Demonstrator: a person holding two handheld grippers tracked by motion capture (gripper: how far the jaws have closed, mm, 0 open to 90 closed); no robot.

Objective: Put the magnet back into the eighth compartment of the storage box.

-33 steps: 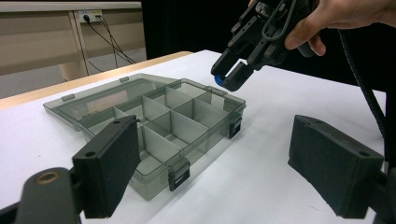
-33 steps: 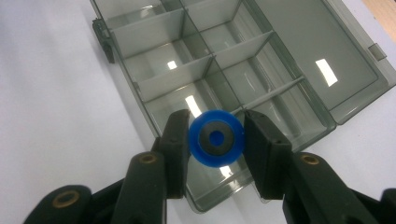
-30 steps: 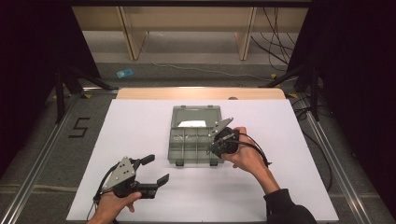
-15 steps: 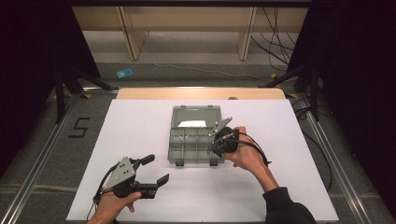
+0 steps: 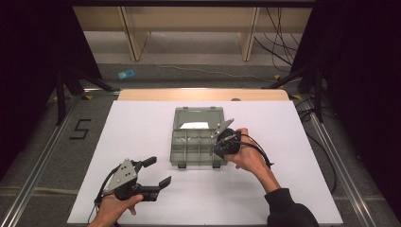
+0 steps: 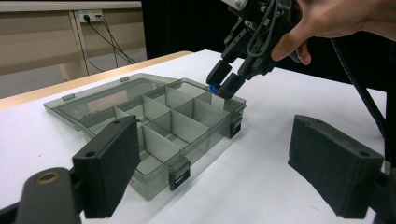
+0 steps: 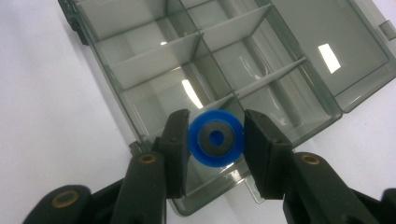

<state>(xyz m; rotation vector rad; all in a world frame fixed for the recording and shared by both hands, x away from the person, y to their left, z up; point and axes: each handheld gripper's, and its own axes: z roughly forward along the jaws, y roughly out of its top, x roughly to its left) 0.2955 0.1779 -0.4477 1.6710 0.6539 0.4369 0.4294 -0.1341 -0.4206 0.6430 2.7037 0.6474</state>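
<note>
- From above, the right gripper [image 5: 222, 142] sits at the right edge of the open grey compartment box [image 5: 196, 137] on the white table [image 5: 142, 123]; what it carries is too small to make out there.
- Its own camera settles it: both jaws clamp a blue wheel with a dark hub [image 7: 216, 137], poised over the box's corner compartment.
- The left gripper [image 5: 151, 177] hovers near the table's front, jaws spread wide with nothing between them.
- The left gripper view catches only a blue sliver [image 6: 213, 88] between the far jaws.
</note>
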